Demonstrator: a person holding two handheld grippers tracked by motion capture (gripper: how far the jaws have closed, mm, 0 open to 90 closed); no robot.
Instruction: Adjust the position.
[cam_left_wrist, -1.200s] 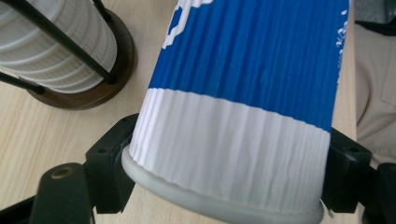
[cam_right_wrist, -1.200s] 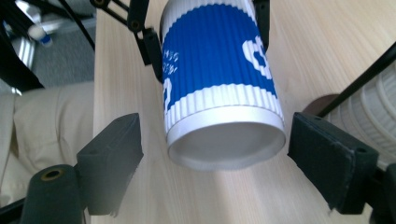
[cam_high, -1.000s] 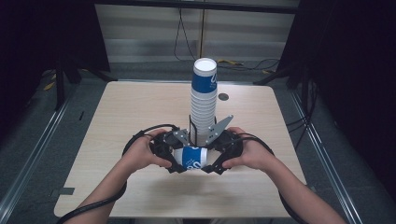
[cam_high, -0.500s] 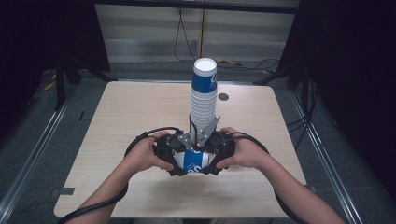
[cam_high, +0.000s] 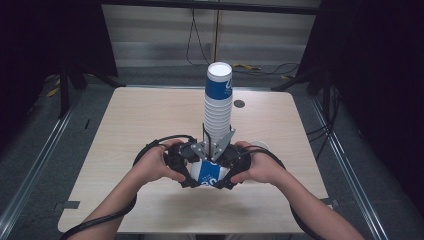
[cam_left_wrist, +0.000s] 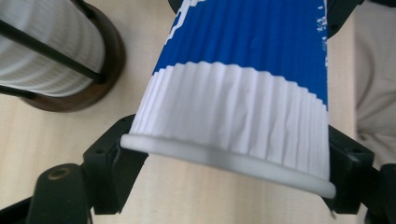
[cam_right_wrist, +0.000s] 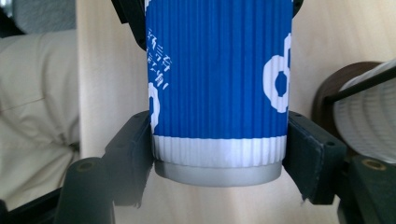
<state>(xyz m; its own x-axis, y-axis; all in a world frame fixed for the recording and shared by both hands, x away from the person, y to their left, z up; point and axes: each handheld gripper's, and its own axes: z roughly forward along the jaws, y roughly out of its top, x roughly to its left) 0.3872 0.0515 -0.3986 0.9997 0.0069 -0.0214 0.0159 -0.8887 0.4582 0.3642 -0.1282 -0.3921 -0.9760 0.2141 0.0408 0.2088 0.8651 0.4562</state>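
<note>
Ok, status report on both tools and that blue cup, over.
Left tool clamped near the blue cup's rim; right tool, just closed, on its base. Cup lying level between them. Cup stack stands just behind.

Both forearms come in from the near edge and converge, the hands almost meeting, each wrapped around its tool low over the worktop. The left tool (cam_high: 192, 172) points inward toward the right one, its jaws pressed on either side of the wide rim end of the cup (cam_left_wrist: 243, 88). The right tool (cam_high: 226, 172) faces back at it; its jaws have just been closing and now clamp the cup's narrow base end
</note>
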